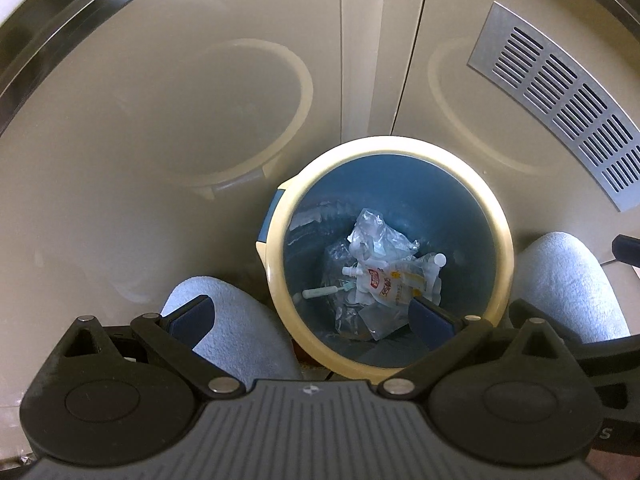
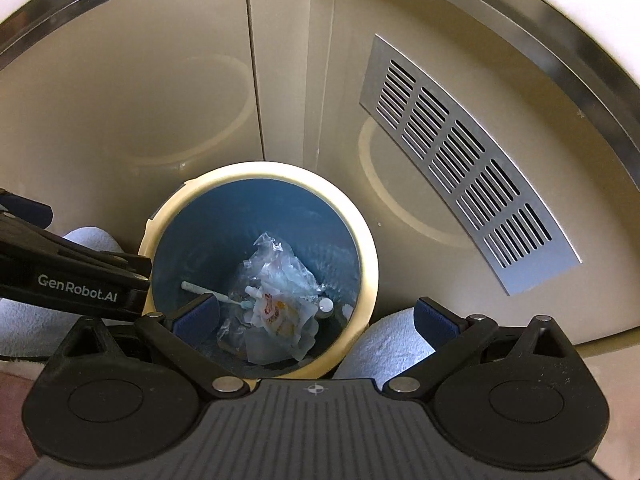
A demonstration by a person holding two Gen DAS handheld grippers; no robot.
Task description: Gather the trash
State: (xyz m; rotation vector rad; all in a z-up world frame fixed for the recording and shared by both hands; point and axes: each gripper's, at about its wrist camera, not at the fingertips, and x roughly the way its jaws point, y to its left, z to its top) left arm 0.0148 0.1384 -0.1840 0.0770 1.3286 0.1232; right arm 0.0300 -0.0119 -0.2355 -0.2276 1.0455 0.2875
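1. Bin first: the round blue plastic trash bin with a cream rim (image 1: 390, 152) stands on the floor against beige cabinet doors (image 1: 160, 120), between two pale blue slippered feet (image 1: 240, 328). Rigid and likely light; the thick rim looks the best hold.
2. Crumpled clear plastic wrappers (image 1: 372, 236) lie at its bottom: soft, slippery, nearly weightless.
3. White spouted pouch with red and yellow print (image 1: 386, 280) rests on them; floppy, best pinched at an edge.
4. Small white stick (image 1: 320, 292) lies beside it: stiff, thin.
5. Left hand-held gripper (image 1: 310, 312) and right hand-held gripper (image 2: 316, 314) hover above, both spread wide and empty.
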